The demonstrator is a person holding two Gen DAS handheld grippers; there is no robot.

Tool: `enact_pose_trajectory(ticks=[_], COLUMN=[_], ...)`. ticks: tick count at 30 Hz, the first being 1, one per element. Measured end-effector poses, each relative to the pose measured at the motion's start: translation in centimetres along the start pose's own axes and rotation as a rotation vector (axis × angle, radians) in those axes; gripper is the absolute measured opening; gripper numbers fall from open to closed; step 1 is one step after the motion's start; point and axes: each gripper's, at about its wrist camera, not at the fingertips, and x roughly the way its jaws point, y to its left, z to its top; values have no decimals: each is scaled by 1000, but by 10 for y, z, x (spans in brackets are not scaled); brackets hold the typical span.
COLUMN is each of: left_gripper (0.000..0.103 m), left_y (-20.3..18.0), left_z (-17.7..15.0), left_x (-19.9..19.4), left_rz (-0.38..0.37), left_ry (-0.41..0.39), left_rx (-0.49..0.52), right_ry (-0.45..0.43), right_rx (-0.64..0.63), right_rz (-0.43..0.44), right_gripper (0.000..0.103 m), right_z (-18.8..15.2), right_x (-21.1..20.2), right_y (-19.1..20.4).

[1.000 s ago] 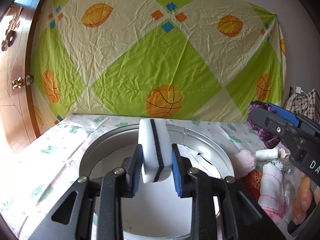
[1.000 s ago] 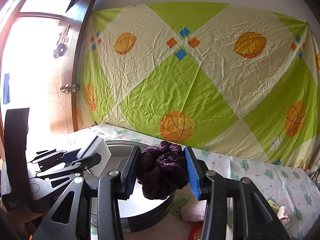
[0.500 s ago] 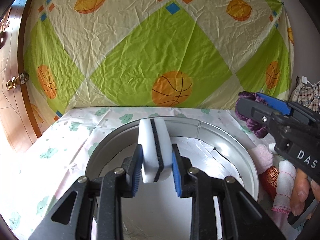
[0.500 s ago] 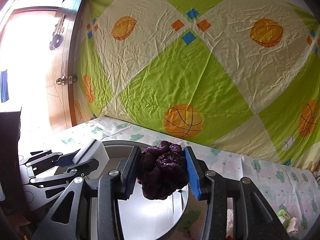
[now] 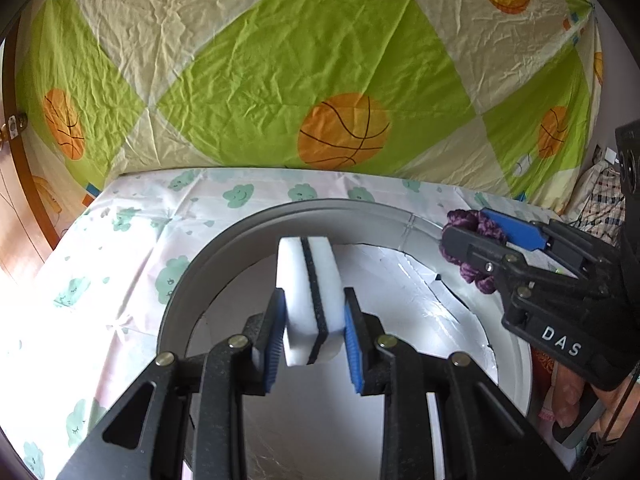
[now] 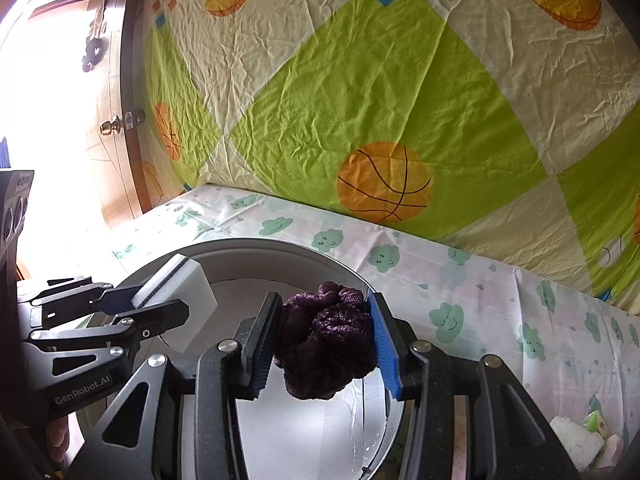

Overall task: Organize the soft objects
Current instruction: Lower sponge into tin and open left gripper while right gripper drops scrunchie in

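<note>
A white sponge with a black middle layer (image 5: 310,300) stands upright between the blue pads of my left gripper (image 5: 310,344), which is shut on it above a round grey metal tin (image 5: 256,224). In the right wrist view my right gripper (image 6: 322,344) is shut on a dark purple knitted scrunchie (image 6: 324,344), held over the tin's (image 6: 240,246) right half. The right gripper (image 5: 480,240) with the scrunchie (image 5: 468,220) shows at the right of the left wrist view, over the tin's rim. The left gripper (image 6: 160,304) and its sponge (image 6: 176,296) appear at the left of the right wrist view.
The tin stands on a white tablecloth with green cloud prints (image 5: 132,264). A green and cream sheet with basketballs (image 5: 344,132) hangs behind. White fluffy items (image 6: 576,440) lie at the lower right. A wooden door (image 6: 116,124) is at the left.
Both grippers have moved forward and tilted down over the tin, which now fills more of each view. The sponge and the scrunchie stay gripped as before.
</note>
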Motion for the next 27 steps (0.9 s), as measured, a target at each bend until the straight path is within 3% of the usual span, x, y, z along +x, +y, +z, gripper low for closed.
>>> enact_pose_trajectory(ticks=[11, 23, 27], left_gripper=[26, 26, 32], left_y=[13, 23, 25], left_z=[10, 10, 12], left_x=[9, 25, 28], left_rz=[14, 52, 95], left_ry=[51, 103, 109], left_rx=[-17, -13, 2], right_ry=[139, 186, 191], right_rx=[10, 30, 55], right_rz=[-13, -19, -10], right_gripper=[47, 48, 61], right_z=[2, 0, 1], right_x=[35, 51, 52], right_y=[-8, -13, -16])
